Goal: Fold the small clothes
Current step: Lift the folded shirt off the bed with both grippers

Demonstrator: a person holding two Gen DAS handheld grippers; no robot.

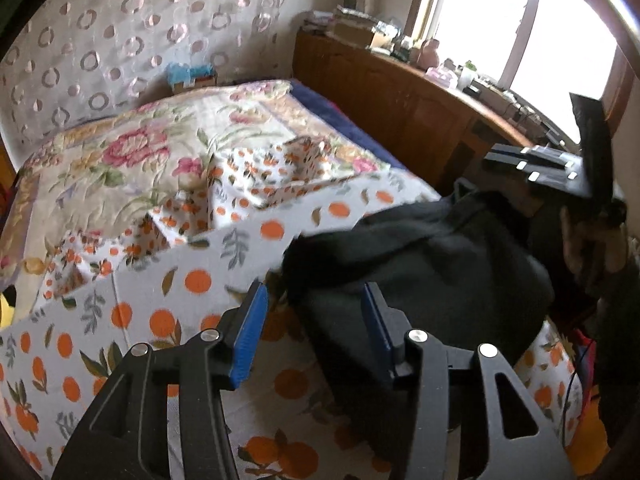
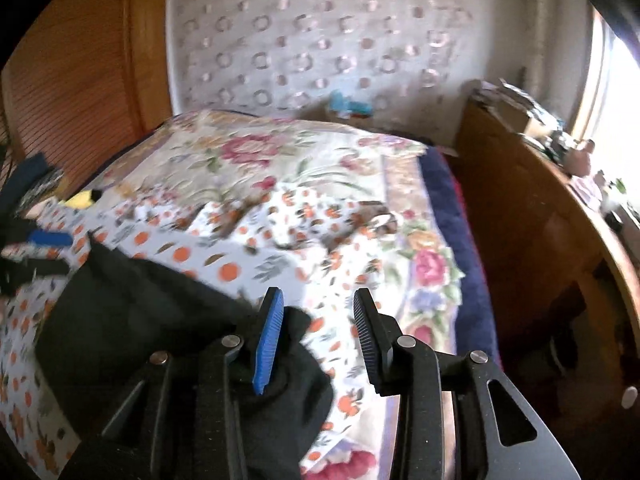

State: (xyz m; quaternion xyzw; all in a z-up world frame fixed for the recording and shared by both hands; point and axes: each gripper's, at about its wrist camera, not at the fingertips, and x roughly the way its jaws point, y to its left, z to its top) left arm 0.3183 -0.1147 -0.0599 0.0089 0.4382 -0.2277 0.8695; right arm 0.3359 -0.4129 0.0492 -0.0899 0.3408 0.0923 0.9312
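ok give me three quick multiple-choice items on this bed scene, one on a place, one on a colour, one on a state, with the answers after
1. Where does the dark garment lie?
A. on the orange-print sheet
B. on the wooden cabinet
C. on the floor

2. What colour are the pads on the left gripper?
A. red
B. blue
C. yellow

3. How does the right gripper stand?
A. clamped on the garment
B. shut on nothing
C. open, with nothing pinched

Answers:
1 A, the garment spreads over the orange-print sheet on the bed.
2 B, a blue pad shows on the finger.
3 C, a clear gap separates the fingers, and the garment lies beside and under the left one, not pinched.
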